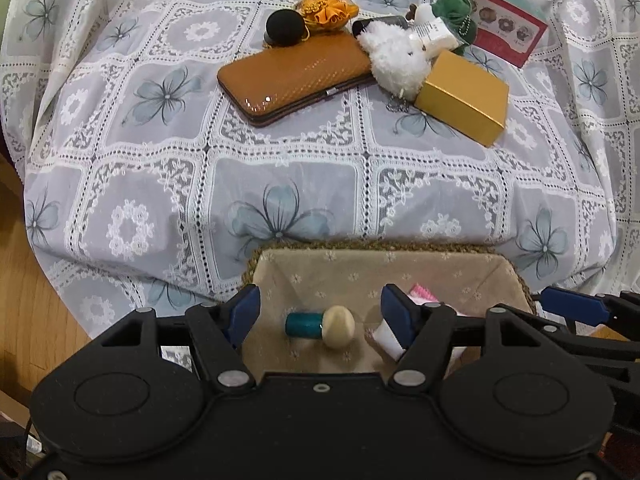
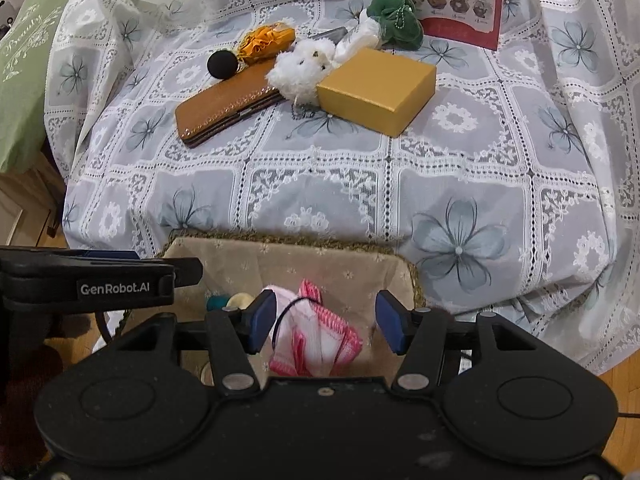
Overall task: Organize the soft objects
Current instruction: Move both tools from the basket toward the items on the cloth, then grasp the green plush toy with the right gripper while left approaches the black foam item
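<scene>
A woven basket (image 1: pixel 360 246) with beige lining sits at the near edge of the lace-covered surface. My left gripper (image 1: pixel 320 316) hovers open over it, and a small mushroom toy (image 1: pixel 322 326) with a teal stem and cream cap lies on the lining between its fingers, untouched. My right gripper (image 2: pixel 326 320) is open over the same basket (image 2: pixel 280 238). A pink-and-white cloth pouch (image 2: pixel 316 336) rests inside, free of the pads. Farther back lie a white plush (image 1: pixel 396 60), a green plush (image 1: pixel 456 14), an orange fabric flower (image 1: pixel 328 12) and a black pom ball (image 1: pixel 285 28).
A brown wallet (image 1: pixel 296 76), a gold box (image 1: pixel 464 96) and a red picture box (image 1: pixel 504 24) lie among the soft things. A green cushion (image 2: pixel 24 72) lies at the left edge. Wooden floor shows at the lower corners.
</scene>
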`<action>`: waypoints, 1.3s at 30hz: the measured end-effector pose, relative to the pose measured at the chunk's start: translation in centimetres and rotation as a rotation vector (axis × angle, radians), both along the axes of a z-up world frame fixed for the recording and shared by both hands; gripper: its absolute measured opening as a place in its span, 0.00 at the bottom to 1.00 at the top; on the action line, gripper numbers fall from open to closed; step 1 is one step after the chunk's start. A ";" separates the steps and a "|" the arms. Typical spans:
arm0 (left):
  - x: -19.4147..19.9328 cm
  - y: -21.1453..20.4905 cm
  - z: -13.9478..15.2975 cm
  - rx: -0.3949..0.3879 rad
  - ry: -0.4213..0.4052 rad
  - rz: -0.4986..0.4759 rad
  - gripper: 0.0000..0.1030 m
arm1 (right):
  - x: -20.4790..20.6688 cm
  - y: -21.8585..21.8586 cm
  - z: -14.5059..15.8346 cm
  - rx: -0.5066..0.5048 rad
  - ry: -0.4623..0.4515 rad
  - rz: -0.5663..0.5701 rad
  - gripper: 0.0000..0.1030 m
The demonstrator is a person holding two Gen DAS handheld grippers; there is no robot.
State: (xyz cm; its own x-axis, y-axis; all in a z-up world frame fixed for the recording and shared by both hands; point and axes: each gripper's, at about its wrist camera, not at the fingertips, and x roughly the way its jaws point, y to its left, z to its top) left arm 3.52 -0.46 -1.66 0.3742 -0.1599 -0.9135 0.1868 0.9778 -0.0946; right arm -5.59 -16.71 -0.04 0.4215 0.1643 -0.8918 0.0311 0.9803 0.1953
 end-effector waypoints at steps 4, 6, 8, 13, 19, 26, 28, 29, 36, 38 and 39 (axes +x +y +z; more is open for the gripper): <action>1.0 -0.1 0.2 0.012 -0.018 -0.004 0.63 | 1.1 -0.3 0.1 -0.010 -0.020 -0.016 0.54; 1.6 -0.1 0.3 0.019 -0.030 -0.005 0.63 | 1.7 -0.4 0.2 -0.022 -0.037 -0.016 0.54; 2.3 -0.2 0.4 0.025 -0.042 -0.004 0.63 | 2.3 -0.5 0.4 -0.034 -0.056 -0.016 0.55; 4.6 -0.1 0.8 0.033 -0.077 -0.002 0.64 | 4.5 -1.1 0.6 -0.044 -0.085 -0.027 0.55; 7.4 -0.3 0.8 0.043 -0.116 0.003 0.64 | 7.3 -1.6 0.6 -0.035 -0.110 -0.043 0.55; 10.3 -0.5 0.5 0.049 -0.144 0.010 0.65 | 11.3 -2.5 1.0 -0.069 -0.182 -0.068 0.58; 11.1 -0.4 0.3 0.052 -0.149 0.015 0.65 | 12.5 -2.8 1.1 -0.083 -0.202 -0.079 0.58; 11.5 -0.4 0.3 0.056 -0.151 0.017 0.65 | 13.3 -3.0 1.1 -0.089 -0.213 -0.086 0.58; 13.9 -0.2 0.0 0.066 -0.167 0.028 0.65 | 18.1 -3.9 1.4 -0.138 -0.285 -0.131 0.62; 14.5 0.0 0.1 0.064 -0.174 0.032 0.65 | 19.7 -4.1 1.3 -0.157 -0.298 -0.143 0.62; 14.8 0.0 0.2 0.065 -0.178 0.035 0.65 | 20.5 -4.4 1.3 -0.164 -0.300 -0.148 0.62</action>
State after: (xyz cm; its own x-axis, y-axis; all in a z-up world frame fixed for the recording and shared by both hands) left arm 18.37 -0.41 -1.50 0.5354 -0.0873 -0.8401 0.1612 0.9869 0.0001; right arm 14.95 -21.06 1.25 0.6767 -0.0529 -0.7343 0.1397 0.9885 0.0575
